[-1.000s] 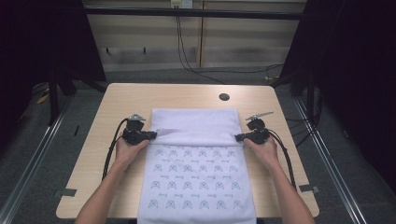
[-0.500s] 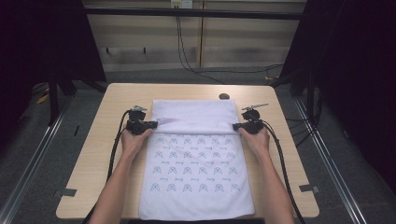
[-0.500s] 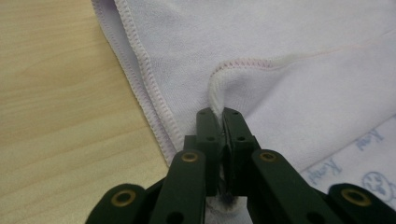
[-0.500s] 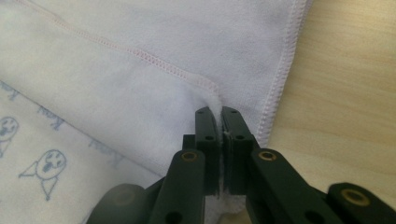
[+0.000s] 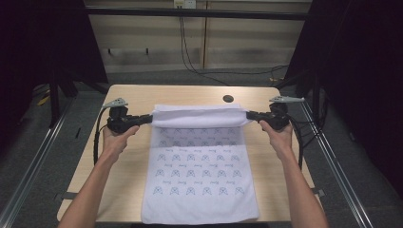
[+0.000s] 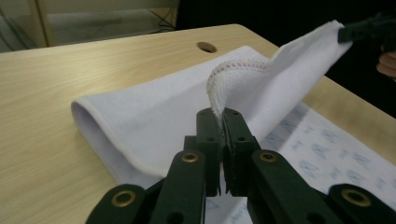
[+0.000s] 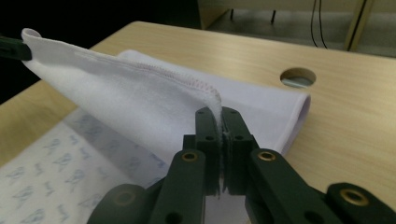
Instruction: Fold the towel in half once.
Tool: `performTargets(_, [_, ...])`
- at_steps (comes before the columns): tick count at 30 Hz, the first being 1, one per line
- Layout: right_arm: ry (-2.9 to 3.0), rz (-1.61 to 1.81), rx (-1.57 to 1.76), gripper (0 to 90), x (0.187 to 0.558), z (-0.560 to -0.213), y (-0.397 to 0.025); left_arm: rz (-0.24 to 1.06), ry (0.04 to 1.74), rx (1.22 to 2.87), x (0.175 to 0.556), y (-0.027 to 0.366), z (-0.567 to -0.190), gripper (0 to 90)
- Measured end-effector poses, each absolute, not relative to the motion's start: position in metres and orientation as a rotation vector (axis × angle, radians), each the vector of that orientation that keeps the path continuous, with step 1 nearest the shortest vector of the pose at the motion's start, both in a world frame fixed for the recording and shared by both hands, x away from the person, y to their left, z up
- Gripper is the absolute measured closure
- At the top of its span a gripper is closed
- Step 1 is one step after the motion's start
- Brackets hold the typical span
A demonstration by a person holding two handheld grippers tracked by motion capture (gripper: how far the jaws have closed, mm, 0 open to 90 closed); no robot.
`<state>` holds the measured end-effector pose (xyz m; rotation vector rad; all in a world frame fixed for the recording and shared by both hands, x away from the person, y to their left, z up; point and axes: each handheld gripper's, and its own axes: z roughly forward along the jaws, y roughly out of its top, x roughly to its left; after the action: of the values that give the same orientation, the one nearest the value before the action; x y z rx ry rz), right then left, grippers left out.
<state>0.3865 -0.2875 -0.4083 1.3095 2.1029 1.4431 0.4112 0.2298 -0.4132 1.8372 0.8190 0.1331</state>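
Fold step underway: left gripper (image 5: 142, 119) and right gripper (image 5: 254, 115) each clamped on a far corner of the white printed cloth towel (image 5: 199, 175), hem lifted taut over the light wooden table (image 5: 138, 95). Next: carry hem nearward evenly, align with the near edge.

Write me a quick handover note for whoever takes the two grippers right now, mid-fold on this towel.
Left gripper: shut on the towel, pinching its hemmed edge at the left corner, lifted off the table.
Right gripper: shut on the towel at the opposite corner, same height.
Towel: printed side up, near end flat and hanging slightly over the table's near edge; far part doubled over, with the held edge stretched between the grippers above it. The cable hole lies just beyond the fold.
Done: both corners gripped, edge raised and taut.
Left: probably carry the edge across to finish the fold, lay it flat, release both.
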Motion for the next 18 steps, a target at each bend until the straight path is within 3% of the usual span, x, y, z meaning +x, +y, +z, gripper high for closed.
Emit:
performTargets(2, [2.111,1.504,1.259,87.2,0.372,-0.390,-0.295,0.116,0.780,1.842,0.400,0.232,-0.405,87.1])
performTargets(18, [2.141,1.525,0.994,87.3,0.278,-0.342,-0.289,0.112,0.589,1.798,0.306,0.254,-0.358,87.1])
